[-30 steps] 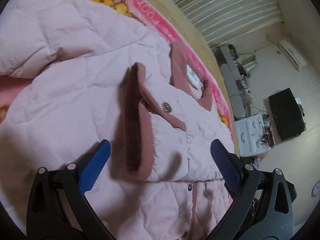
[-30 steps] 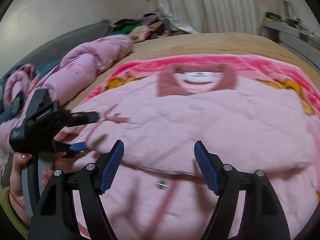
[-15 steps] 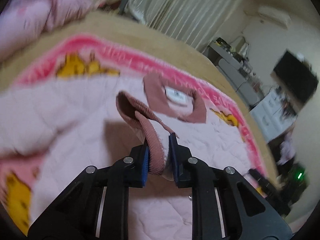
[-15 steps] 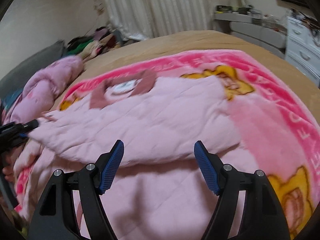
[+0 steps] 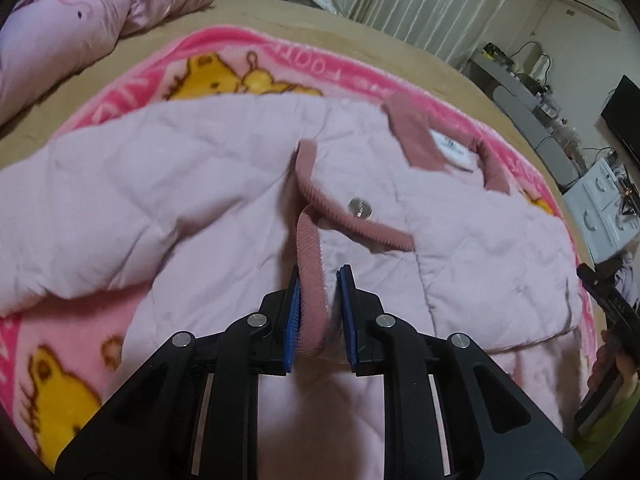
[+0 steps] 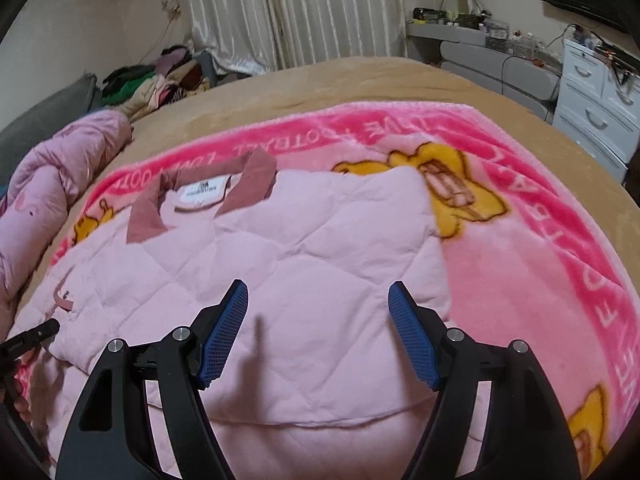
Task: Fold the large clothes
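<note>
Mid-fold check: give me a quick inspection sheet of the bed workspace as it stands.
Surface: tan bed with pink blanket spread on it.
Job's things: pink quilted jacket lying flat, collar far side, cuff lifted.
Clutter: rolled duvet; clothes pile.
Grippers: left gripper shut on cuff; right gripper open, empty, over jacket.
Cables: wires on shelf.
Surroundings: curtain, drawers.

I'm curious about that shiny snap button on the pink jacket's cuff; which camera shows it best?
The left wrist view: the snap button sits sharp and central on the ribbed cuff. The right wrist view shows only a small blurred bit of cuff, no button.
</note>
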`<state>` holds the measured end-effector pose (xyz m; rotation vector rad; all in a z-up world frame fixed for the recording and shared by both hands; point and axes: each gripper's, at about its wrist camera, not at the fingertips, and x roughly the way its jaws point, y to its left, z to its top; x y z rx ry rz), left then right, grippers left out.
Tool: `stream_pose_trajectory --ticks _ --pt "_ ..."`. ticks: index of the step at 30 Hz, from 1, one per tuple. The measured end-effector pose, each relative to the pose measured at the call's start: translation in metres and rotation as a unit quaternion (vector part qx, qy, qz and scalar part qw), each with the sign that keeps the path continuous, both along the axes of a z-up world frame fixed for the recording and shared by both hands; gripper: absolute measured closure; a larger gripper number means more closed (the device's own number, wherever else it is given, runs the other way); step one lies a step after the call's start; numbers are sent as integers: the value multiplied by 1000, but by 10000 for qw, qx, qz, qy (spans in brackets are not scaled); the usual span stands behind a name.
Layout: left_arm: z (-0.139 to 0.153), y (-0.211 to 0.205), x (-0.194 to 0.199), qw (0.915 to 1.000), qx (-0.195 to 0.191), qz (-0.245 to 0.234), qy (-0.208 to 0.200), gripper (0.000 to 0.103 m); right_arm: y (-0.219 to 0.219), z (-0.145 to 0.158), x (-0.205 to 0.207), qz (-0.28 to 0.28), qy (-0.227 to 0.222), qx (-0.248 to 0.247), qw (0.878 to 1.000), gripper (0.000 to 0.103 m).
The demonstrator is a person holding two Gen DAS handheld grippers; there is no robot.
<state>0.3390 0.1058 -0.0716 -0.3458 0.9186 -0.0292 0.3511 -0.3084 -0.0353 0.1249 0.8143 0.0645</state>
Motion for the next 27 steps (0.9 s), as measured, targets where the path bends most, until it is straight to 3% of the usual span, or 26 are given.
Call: stream_pose_trajectory --ticks 5,13,17,20,27 --pt "-3 -1 -5 10000 41 -12 14 91 0 -32 16 -110 628 -86 9979 31" --pt "-9 2 -3 9998 -141 -27 108 90 4 -46 18 -163 624 -217 9977 30" --pt "-10 -1 -4 9999 -52 -57 136 85 10 -41 8 -267 547 -343 9976 27" --pt "-7 -1 -7 9998 106 -89 151 79 16 -30 -9 -167 411 -298 9986 11" --pt "1 0 -15 9995 182 -146 219 64 27 -10 -35 28 219 -94 9997 5"
